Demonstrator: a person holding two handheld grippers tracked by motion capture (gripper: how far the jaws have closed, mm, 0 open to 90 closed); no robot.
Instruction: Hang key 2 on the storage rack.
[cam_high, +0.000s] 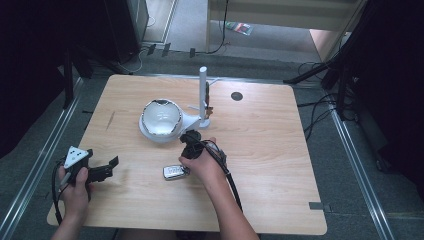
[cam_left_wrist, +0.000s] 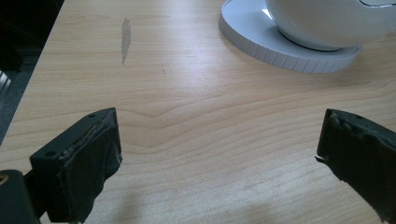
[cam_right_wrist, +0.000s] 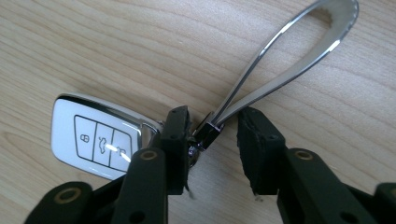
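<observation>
Right gripper view showed the car key fob (cam_right_wrist: 95, 142) flat on the wooden table (cam_right_wrist: 93, 56), its chrome strap loop (cam_right_wrist: 285, 60) trailing away. Right gripper (cam_right_wrist: 212, 140) straddled the loop's ferrule; jaws narrowed, left pad touching, right pad w/ a gap, so not clamped yet. Left gripper (cam_left_wrist: 217, 140) sat wide open, nothing btwn jaws, near the white bowl's base (cam_left_wrist: 261, 42). Fob prob light, rigid, glossy & slippery; chrome slick too. Ferrule looked the best grab pt.
</observation>
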